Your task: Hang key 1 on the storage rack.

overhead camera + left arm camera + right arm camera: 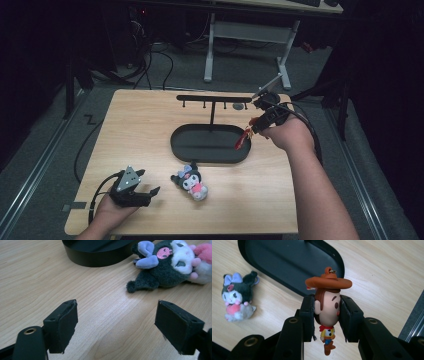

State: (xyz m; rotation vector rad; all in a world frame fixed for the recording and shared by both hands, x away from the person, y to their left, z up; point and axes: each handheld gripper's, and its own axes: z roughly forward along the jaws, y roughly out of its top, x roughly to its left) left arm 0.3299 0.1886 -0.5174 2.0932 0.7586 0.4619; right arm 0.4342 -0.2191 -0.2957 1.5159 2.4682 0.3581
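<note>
Nearest the person, the left gripper (150, 192) sits low on the wooden table (140, 125) at its front left corner, jaws spread wide with bare wood between them; just beyond it lies the dark plush toy (170, 262) with lilac bow and pink trim, on its side, close to the rim of the black oval tray (210, 145) though I cannot tell if they touch; further out, the right gripper (327, 320) is clamped on the head of a small cowboy figurine (327, 312) with an orange hat, held above the tray's right end; behind the tray stands its black hook bar (212, 98), pegs hanging down.
</note>
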